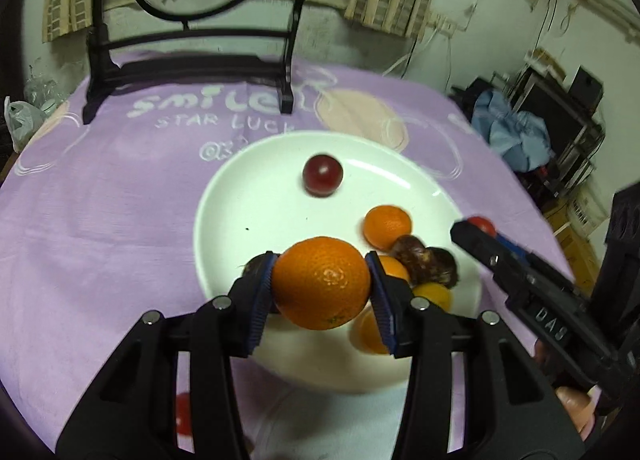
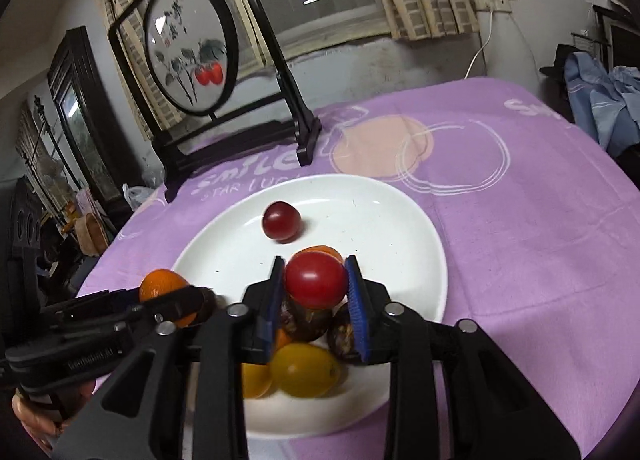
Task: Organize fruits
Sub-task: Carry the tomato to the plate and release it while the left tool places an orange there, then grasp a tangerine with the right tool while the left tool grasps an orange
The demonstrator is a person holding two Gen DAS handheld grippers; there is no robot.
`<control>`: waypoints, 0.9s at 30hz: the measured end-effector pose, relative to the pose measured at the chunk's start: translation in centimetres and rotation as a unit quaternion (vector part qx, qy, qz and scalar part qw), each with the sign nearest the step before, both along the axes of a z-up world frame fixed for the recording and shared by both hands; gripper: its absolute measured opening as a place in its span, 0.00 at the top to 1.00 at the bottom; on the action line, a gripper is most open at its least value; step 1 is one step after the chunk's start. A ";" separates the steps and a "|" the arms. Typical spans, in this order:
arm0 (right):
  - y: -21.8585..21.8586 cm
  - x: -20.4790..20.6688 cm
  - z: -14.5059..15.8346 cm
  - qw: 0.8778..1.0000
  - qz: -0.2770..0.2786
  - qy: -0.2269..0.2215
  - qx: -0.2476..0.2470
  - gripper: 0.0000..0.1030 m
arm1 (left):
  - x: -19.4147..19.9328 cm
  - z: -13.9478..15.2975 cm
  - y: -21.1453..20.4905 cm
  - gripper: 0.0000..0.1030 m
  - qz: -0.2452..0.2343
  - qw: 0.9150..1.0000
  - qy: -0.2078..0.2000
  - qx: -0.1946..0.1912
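Here, above the white plate [image 1: 224, 195], the left gripper [image 1: 320, 284] clamps an orange [image 1: 322, 284]. The right gripper [image 2: 316, 284] clamps a red tomato [image 2: 316, 280], both apparently poised for placing among the plate's fruit.

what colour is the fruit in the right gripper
Red; the tomato in the right gripper shows best in the right wrist view.

You have two grippers in play: the left gripper [image 1: 320, 287] carries one large orange [image 1: 322, 283], and the right gripper [image 2: 316, 284] carries one red tomato [image 2: 316, 280]. One white plate [image 2: 404, 219] sits on the purple cloth [image 2: 520, 219]. On it you can count one dark red grape [image 2: 281, 220] on the far side, two brown wrinkled fruits [image 1: 410, 254], and at least two yellow fruits [image 2: 304, 370] near you. The small orange ones partly hide each other, so their count is unclear.
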State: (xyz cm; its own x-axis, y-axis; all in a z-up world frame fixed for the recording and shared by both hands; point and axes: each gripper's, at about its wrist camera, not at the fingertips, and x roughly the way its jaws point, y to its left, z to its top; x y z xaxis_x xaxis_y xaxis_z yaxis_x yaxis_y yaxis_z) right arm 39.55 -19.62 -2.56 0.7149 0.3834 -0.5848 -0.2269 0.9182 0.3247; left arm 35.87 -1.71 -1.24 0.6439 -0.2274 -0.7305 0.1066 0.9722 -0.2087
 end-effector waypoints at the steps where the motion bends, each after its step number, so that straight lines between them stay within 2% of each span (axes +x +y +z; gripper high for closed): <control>1: -0.1 0.0 0.1 1.000 -0.005 0.002 -0.007 0.52 | 0.4 -0.4 -0.3 0.55 0.001 1.000 0.007 0.007; 2: -0.3 -0.6 0.2 1.000 -0.006 0.003 -0.007 0.52 | 0.6 -0.6 -0.3 0.54 0.004 1.000 0.016 0.014; 3: -0.5 -0.9 0.4 1.000 -0.004 0.004 -0.003 0.52 | 0.5 -0.7 -0.1 0.40 0.007 1.000 0.021 0.016; 4: -0.6 -1.7 1.0 1.000 0.003 0.001 0.008 0.52 | 0.0 0.0 0.3 0.21 0.014 1.000 0.012 0.014; 6: -0.3 -3.4 1.9 0.999 0.025 -0.007 0.019 0.51 | -1.3 1.5 1.3 0.12 0.028 0.999 -0.017 0.014; 8: 0.6 -5.1 2.6 0.998 0.060 -0.010 0.018 0.46 | -3.2 3.2 2.6 0.10 0.032 0.999 -0.040 0.012; 9: 1.3 -5.9 2.9 0.996 0.085 -0.010 0.018 0.46 | -4.0 3.9 3.2 0.05 0.036 0.998 -0.048 0.011; 11: 3.0 -7.9 2.9 0.990 0.142 -0.006 0.008 0.46 | -5.9 4.7 4.8 0.03 0.054 0.996 -0.071 0.006; 14: 5.4 -10.7 2.2 0.977 0.210 0.000 -0.022 0.46 | -8.1 4.3 7.3 0.03 0.084 0.993 -0.082 0.022; 17: 8.6 -13.1 1.0 0.961 0.270 0.002 -0.066 0.46 | -9.4 3.0 9.5 0.03 0.115 0.990 -0.070 0.030; 20: 11.3 -14.9 -0.2 0.942 0.314 -0.004 -0.114 0.46 | -10.5 1.9 11.6 0.03 0.144 0.988 -0.055 0.019; 23: 12.7 -15.8 -1.0 0.931 0.337 -0.005 -0.136 0.46 | -11.4 1.5 13.1 0.03 0.169 0.984 -0.055 0.018; 27: 13.8 -15.2 -1.8 0.931 0.333 0.013 -0.151 0.46 | -11.7 1.5 14.0 0.03 0.181 0.982 -0.053 0.012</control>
